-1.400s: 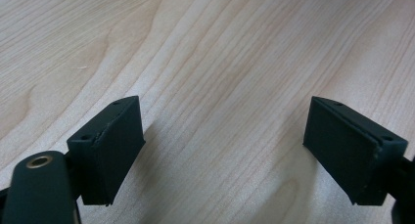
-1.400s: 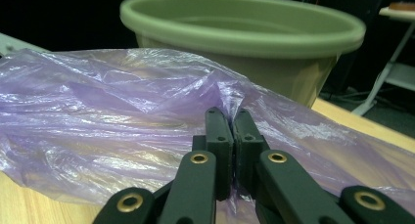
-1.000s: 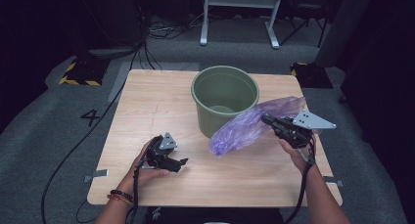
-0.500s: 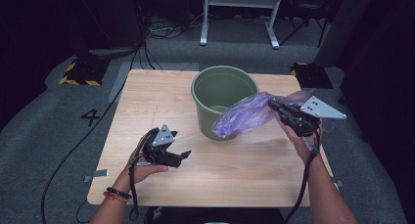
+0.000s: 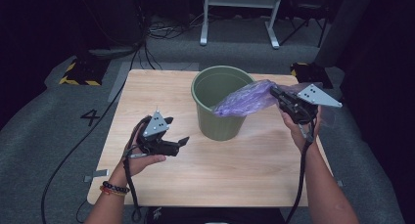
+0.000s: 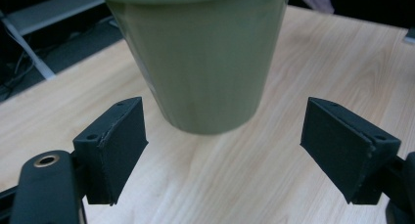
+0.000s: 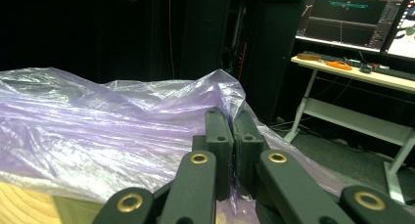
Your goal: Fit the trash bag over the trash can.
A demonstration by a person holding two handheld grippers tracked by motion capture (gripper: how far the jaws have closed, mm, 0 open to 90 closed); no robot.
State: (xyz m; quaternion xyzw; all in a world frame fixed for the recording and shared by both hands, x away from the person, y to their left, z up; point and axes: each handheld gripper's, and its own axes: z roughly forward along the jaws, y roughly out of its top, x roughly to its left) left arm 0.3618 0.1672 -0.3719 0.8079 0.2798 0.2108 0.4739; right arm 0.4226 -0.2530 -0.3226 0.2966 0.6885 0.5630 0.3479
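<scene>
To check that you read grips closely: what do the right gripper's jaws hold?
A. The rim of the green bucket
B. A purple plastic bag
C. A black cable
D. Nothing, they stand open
B: in the right gripper view, the right gripper has its jaws pinched shut on the purple plastic bag, which in the high view stretches over the rim of the green bucket.

Dark room with grey carpet floor

A white frame (image 5: pixel 240 18) stands far, black cables (image 5: pixel 161 31) lie beside it; a striped plate (image 5: pixel 78 75) and a number 4 (image 5: pixel 91 117) are at left.
</scene>
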